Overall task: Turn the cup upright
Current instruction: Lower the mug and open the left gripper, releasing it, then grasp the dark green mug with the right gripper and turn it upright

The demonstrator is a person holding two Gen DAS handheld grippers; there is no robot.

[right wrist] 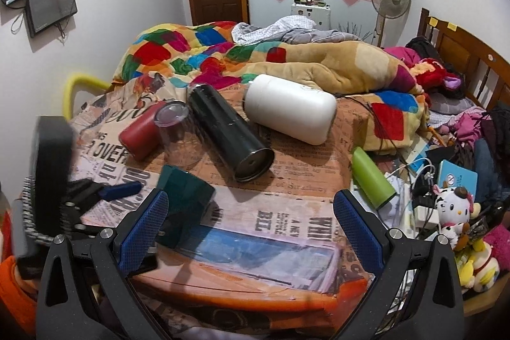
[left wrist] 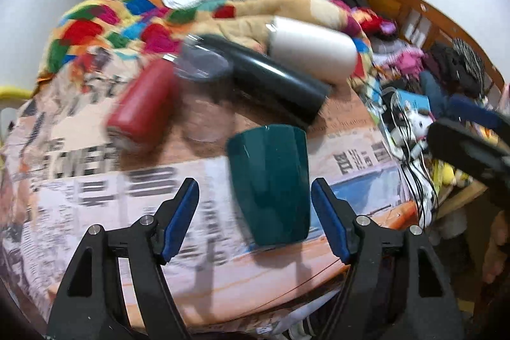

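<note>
A dark teal cup [left wrist: 271, 184] stands upside down on the newspaper-print cloth [left wrist: 95, 180], its base up and its mouth on the surface. My left gripper [left wrist: 255, 196] is open with its blue pads on either side of the cup, apart from it. In the right wrist view the same cup [right wrist: 183, 203] sits at the left, partly hidden behind my right gripper's left finger, with the left gripper's blue tip [right wrist: 122, 190] beside it. My right gripper [right wrist: 250, 212] is open and empty above the table's front edge.
Lying behind the cup are a red cup [right wrist: 143, 133], an upside-down clear glass [right wrist: 178, 133], a black flask [right wrist: 228, 133] and a white canister [right wrist: 290, 109]. A green bottle [right wrist: 371, 177] lies at the right edge. Blankets, cables and toys crowd the bed and the right side.
</note>
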